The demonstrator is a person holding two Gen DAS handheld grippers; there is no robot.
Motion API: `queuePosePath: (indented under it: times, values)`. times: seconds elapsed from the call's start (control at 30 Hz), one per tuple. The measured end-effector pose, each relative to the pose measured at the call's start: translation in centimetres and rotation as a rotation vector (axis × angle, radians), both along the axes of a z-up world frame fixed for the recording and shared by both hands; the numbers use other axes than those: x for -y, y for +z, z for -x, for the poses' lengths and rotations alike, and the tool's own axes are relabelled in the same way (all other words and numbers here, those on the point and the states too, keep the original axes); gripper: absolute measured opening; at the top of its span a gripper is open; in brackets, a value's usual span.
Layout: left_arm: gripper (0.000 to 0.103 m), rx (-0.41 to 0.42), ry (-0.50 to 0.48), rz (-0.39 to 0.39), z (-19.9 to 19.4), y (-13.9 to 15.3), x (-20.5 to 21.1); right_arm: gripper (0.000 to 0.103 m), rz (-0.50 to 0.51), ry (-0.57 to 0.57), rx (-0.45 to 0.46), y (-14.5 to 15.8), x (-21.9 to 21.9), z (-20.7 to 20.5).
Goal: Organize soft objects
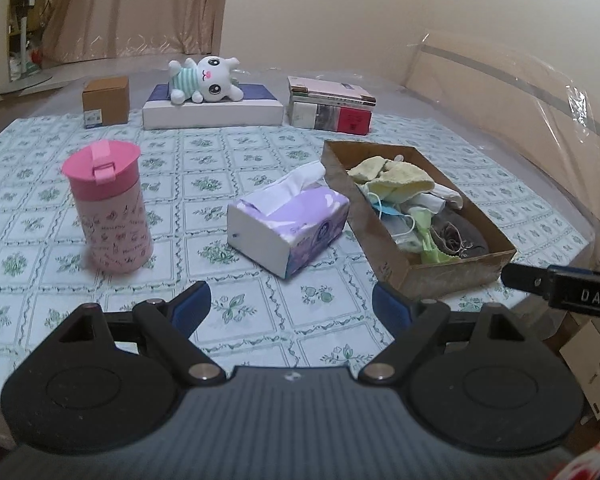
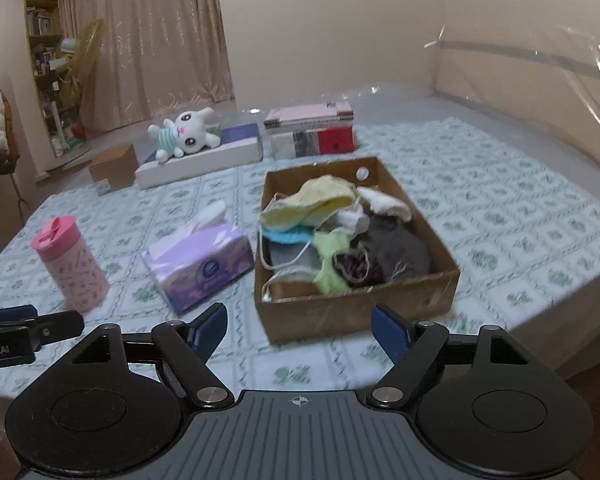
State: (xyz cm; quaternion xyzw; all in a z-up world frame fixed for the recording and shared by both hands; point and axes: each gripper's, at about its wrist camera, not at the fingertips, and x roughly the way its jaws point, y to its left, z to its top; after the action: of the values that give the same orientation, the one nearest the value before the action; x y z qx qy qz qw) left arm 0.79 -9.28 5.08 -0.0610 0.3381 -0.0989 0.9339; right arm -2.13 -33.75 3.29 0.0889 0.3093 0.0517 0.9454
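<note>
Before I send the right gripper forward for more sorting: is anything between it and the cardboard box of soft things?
Nothing visible: only bare tablecloth lies between the open right gripper and the cardboard box. The tissue box sits off to its left.

Table [image 1: 260, 320]: covered by a white cloth with a green floral grid; fills the middle and lower frame.
Pink bottle [image 1: 108, 208]: upright, left of centre, pink flip lid, printed body.
Tissue box [image 1: 288, 224]: purple and white, centre, one tissue protruding from the top; near the bottle, apart from it.
Small brown carton [image 1: 106, 100]: upper left, at the far table edge.
Flat white box [image 1: 212, 114]: upper centre, dark blue top.
Book stack [image 1: 330, 110]: upper right of centre, beside the flat white box.
Curtain [image 1: 140, 8]: beige, top left.
Bookshelf [image 2: 42, 40]: top left of the right wrist view.
Plastic sheet [image 1: 520, 92]: clear, upper right, along the wall.
</note>
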Motion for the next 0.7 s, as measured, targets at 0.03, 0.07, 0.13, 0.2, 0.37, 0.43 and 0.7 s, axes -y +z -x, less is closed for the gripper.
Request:
queuePosePath:
  times: [0.03, 0.07, 0.13, 0.2, 0.37, 0.43, 0.7]
  values:
    - [0.086, -0.003, -0.001, 0.003, 0.1, -0.1, 0.1, 0.08, 0.003, 0.003, -0.004, -0.1, -0.1, 0.1]
    - [0.086, -0.006, -0.003, 0.004, 0.2, -0.1, 0.2, 0.081, 0.009, 0.005, -0.008, -0.1, -0.2, 0.3]
    - [0.086, -0.01, -0.006, 0.005, 0.3, -0.2, 0.4, 0.081, 0.024, 0.001, -0.014, 0.0, -0.3, 0.5]
    - [0.086, -0.01, -0.012, -0.003, 0.4, -0.2, 0.7, 0.081, 0.038, -0.004, -0.018, 0.1, -0.3, 0.7]
    - [0.086, -0.01, -0.027, -0.018, 0.7, -0.3, 1.4, 0.081, 0.071, 0.001, -0.03, 0.1, -0.3, 1.0]
    - [0.086, -0.013, -0.032, -0.031, 0.7, -0.3, 1.7, 0.081, 0.077, 0.004, -0.035, 0.0, -0.4, 1.2]
    - [0.086, -0.026, -0.046, -0.036, 0.6, -0.7, 2.4, 0.081, 0.075, 0.015, -0.053, -0.5, -0.6, 1.7]
